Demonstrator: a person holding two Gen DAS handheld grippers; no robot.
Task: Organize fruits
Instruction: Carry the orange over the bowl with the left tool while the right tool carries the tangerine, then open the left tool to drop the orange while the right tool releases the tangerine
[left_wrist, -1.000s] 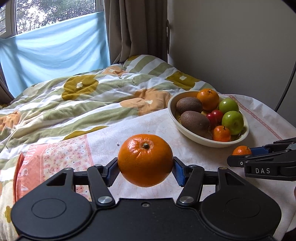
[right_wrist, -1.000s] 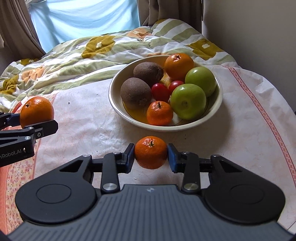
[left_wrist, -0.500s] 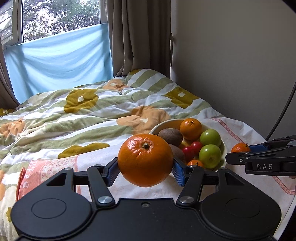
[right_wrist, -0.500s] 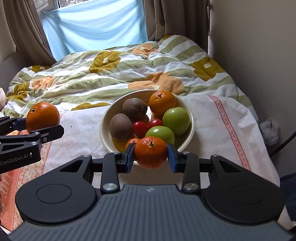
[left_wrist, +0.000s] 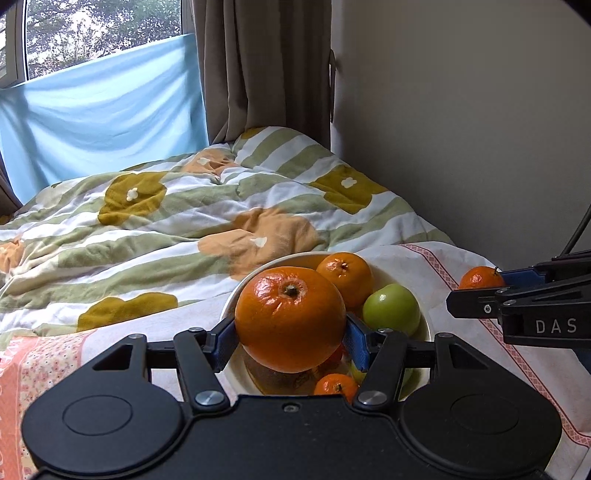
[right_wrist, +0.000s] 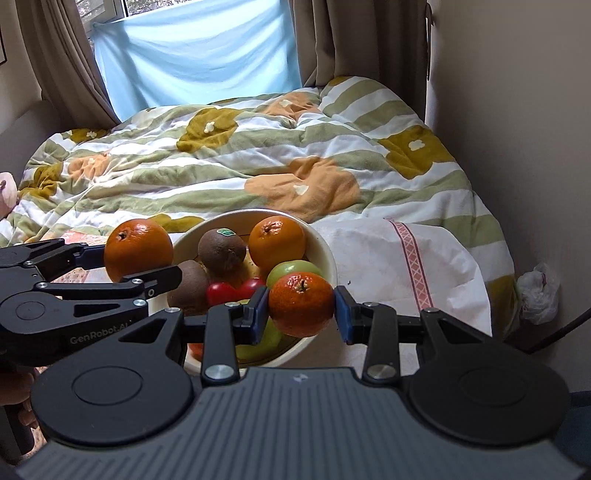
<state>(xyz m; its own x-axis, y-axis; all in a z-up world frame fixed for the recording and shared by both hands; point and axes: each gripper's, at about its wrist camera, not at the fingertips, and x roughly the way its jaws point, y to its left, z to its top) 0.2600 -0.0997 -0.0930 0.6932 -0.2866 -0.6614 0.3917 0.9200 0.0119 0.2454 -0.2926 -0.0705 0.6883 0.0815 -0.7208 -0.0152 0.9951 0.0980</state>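
Bowl (right_wrist: 325, 254): round, cream, glossy ceramic by the look of it, standing on a pale cloth (right_wrist: 373, 254) with a pink patterned border. The cloth covers the near end of a bed under a quilted cover (right_wrist: 258, 158) of green and white stripes with ochre and peach flowers.

Contents of the bowl, seen from the right wrist: two fuzzy brown kiwis (right_wrist: 221, 250), one bearing a small green sticker; a smooth orange (right_wrist: 277, 243) at the far side; a waxy green apple (right_wrist: 291, 269); two shiny red fruits (right_wrist: 221, 293). The left wrist view shows a further small mandarin (left_wrist: 335, 384) low in the bowl, partly hidden.

Left gripper (left_wrist: 290, 338): black, with blue pads clamped on either side of a large orange (left_wrist: 290, 319) — dimpled, glossy skin, stem end facing up. The jaws stand moderately wide to span it. The fruit is held in the air over the near left part of the bowl.

Right gripper (right_wrist: 301, 312): blue pads pressed on a small mandarin (right_wrist: 301, 304) with a short dark stem, the jaws narrower than the left pair. It hangs in front of the bowl's right side — whether directly above the rim cannot be told.

A crumpled plastic bag (right_wrist: 539, 295) lies on the floor by the wall.
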